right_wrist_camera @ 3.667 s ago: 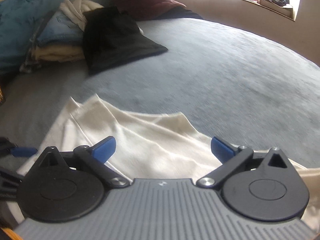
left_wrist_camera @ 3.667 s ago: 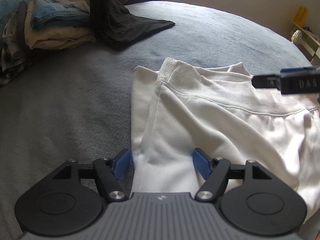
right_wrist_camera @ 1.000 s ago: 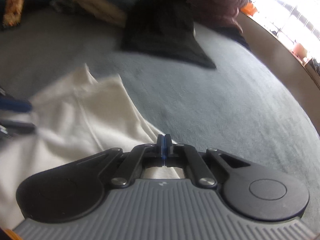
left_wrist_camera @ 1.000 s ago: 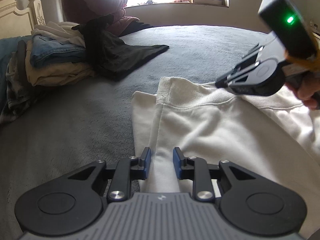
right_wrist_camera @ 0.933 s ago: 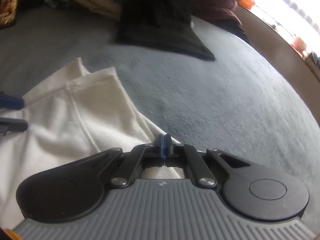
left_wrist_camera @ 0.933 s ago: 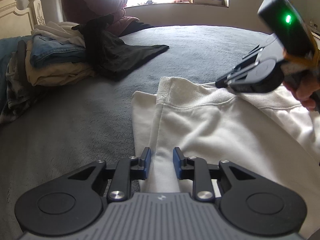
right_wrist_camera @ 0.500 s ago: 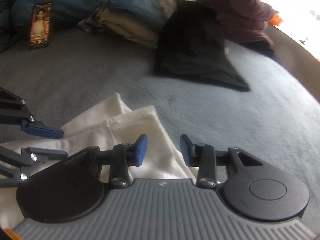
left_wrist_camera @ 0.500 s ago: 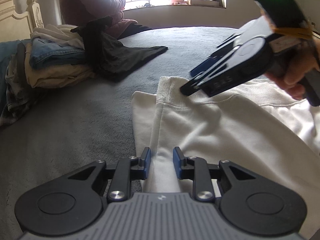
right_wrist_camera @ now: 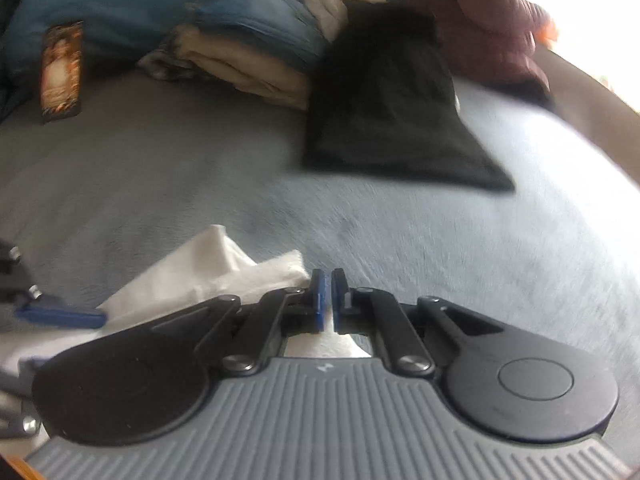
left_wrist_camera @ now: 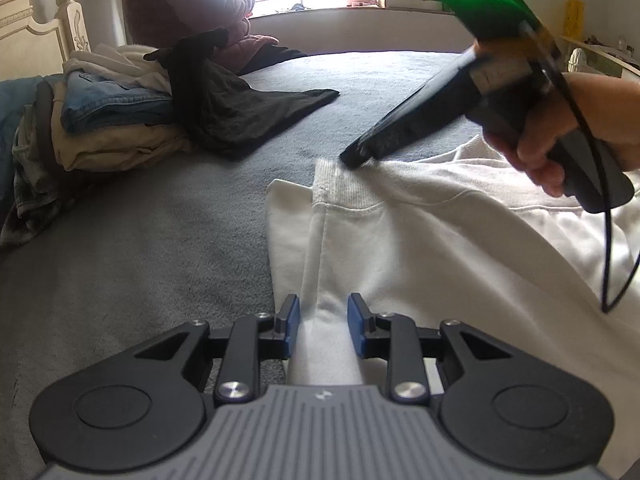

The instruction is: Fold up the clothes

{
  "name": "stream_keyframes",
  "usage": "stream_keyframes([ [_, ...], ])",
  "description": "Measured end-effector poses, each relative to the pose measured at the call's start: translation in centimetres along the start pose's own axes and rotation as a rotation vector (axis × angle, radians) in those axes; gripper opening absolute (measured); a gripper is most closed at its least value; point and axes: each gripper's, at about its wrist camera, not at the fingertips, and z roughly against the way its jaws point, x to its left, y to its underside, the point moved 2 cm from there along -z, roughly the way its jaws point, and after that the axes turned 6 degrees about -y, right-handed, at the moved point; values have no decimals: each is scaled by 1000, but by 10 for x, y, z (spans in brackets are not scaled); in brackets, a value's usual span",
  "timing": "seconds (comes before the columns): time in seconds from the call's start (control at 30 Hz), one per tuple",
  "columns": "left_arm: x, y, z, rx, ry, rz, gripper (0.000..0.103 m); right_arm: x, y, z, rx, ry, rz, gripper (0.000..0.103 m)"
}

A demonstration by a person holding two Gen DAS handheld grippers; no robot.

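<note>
Since half a second ago my right gripper (left_wrist_camera: pixel 352 157) has swung in to the ribbed waistband corner of the white sweatpants (left_wrist_camera: pixel 440 248), and its jaws have just been closing; now they pinch that hem at 12 o'clock from my left gripper (left_wrist_camera: pixel 322 330). The left jaws, partly closed, grip a bunched fold of the same pants, unmoved. The pants lie flat on the grey bed (left_wrist_camera: pixel 120 248). A stack of folded clothes (left_wrist_camera: pixel 108 128) and a black garment (left_wrist_camera: pixel 248 112) sit at 10–11 o'clock, with a seated person (left_wrist_camera: pixel 180 4) behind.
</note>
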Motion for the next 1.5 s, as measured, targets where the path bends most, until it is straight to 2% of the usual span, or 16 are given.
stream_keyframes([
  [0.07, 2, 0, 0, 5, 3, 18, 29, -18, -4, 11, -35, -8, -116, 8],
  [0.17, 7, -2, 3, 9, 9, 49, 30, -49, -3, 64, -154, 1, -254, 22],
  [0.2, 9, -3, 6, 0, 3, 58, 30, -56, 0, 81, -170, 6, -274, 23],
  [0.27, 10, -6, 13, -44, -15, 54, 30, -63, 11, 109, -157, 3, -274, 26],
  [0.37, 3, -16, 15, -81, -10, 19, 30, -58, 35, 128, -67, -6, -207, 28],
  [0.43, -5, -22, 13, -93, -4, -7, 30, -50, 52, 128, 8, 10, -136, 28],
  [0.63, -32, -24, -17, -17, -29, -74, 30, -42, 82, 105, 143, 25, -37, 28],
  [0.9, -37, -20, -18, -27, -58, -101, 30, -51, 92, 82, 215, -19, -33, 27],
  [0.93, -38, -20, -17, -28, -60, -102, 30, -50, 92, 81, 221, -20, -35, 24],
  [0.97, -38, -20, -17, -29, -62, -102, 30, -48, 91, 81, 222, -23, -32, 11],
  [1.03, -39, -20, -17, -33, -68, -103, 30, -37, 91, 82, 217, 29, 32, 3],
  [1.17, -39, -20, -16, -37, -75, -103, 30, -21, 83, 91, 154, 167, 113, 1],
  [1.23, -39, -20, -17, -36, -77, -101, 30, -24, 82, 88, 155, 222, 125, 1],
  [1.4, -39, -20, -17, -37, -78, -99, 30, -28, 96, 64, 198, 233, 139, 2],
  [1.47, -38, -20, -17, -36, -76, -97, 30, -35, 95, 69, 165, 230, 96, 7],
  [1.5, -38, -20, -17, -36, -75, -96, 30, -42, 91, 75, 143, 230, 43, 12],
])
